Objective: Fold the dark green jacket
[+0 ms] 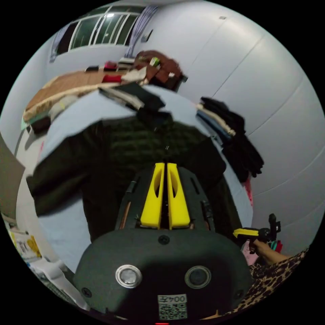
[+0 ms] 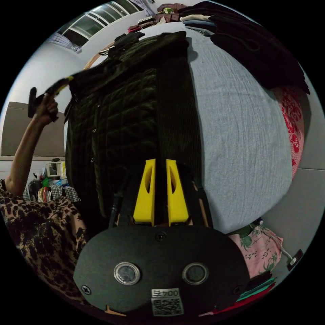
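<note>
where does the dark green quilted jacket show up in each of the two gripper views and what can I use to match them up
Left gripper view: the dark green quilted jacket lies spread across the middle, just beyond that view's own yellow jaws, collar toward the top.
Right gripper view: the jacket fills the centre-left, running from the top down to the jaws.
Shared landmark: the pale blue bed sheet under the jacket, with the stack of dark folded clothes at its edge.

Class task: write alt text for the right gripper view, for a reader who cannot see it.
A dark green jacket lies on a light blue bed sheet, with the right gripper above its lower edge, yellow jaws nearly together. At far left, a hand lifts the left gripper at the jacket's side.
</note>
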The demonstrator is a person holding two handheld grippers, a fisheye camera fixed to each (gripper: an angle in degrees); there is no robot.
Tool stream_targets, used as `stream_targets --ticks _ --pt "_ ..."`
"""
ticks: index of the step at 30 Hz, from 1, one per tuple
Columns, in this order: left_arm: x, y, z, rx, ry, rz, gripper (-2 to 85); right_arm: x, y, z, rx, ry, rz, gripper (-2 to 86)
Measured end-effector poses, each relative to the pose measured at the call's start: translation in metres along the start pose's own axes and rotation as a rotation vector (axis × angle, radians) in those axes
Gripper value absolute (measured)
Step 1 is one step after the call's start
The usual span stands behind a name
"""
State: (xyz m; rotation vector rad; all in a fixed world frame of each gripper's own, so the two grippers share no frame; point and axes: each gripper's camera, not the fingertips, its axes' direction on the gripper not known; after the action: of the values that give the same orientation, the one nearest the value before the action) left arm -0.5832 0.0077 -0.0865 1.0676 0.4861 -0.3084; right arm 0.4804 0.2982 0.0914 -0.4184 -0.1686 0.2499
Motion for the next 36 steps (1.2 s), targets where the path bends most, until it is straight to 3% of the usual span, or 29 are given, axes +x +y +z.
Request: stream_targets --ticks 2,4,8,11,16,22,25,30,36 --pt "0.009 -0.024 -0.028 0.107 -0.049 0.047 1.6 -0.001 -0.003 0.000 -0.002 -0.006 0.004 5.2" --pt "0.003 -0.035 -0.030 0.100 -0.094 0.046 1.6 -0.001 -0.005 0.000 -0.001 -0.009 0.007 5.0" --pt "-0.033 -0.033 0.006 -0.137 -0.099 -0.104 2.2 -0.003 -0.007 -0.001 0.004 -0.018 -0.004 5.1" --pt "-0.032 -0.013 0.011 -0.186 -0.131 -0.179 2.7 -0.003 -0.009 -0.001 0.002 -0.036 -0.024 5.6" --pt "0.033 0.031 0.026 -0.305 -0.039 -0.088 2.5 0.003 -0.019 -0.017 0.046 -0.102 -0.117 8.2" --pt "0.117 0.096 0.064 -0.533 0.039 -0.076 1.7 0.018 -0.085 -0.064 0.292 -0.003 -0.352 9.6" --pt "0.138 0.092 0.064 -0.477 -0.050 -0.056 1.3 0.017 -0.132 -0.073 0.345 0.091 -0.507 10.2" --pt "0.161 0.073 0.073 -0.541 -0.088 -0.076 0.9 -0.001 -0.197 -0.068 0.329 0.226 -0.757 11.3" --pt "0.199 0.062 0.079 -0.519 -0.180 -0.071 0.6 -0.031 -0.234 -0.037 0.162 0.387 -1.091 11.8"
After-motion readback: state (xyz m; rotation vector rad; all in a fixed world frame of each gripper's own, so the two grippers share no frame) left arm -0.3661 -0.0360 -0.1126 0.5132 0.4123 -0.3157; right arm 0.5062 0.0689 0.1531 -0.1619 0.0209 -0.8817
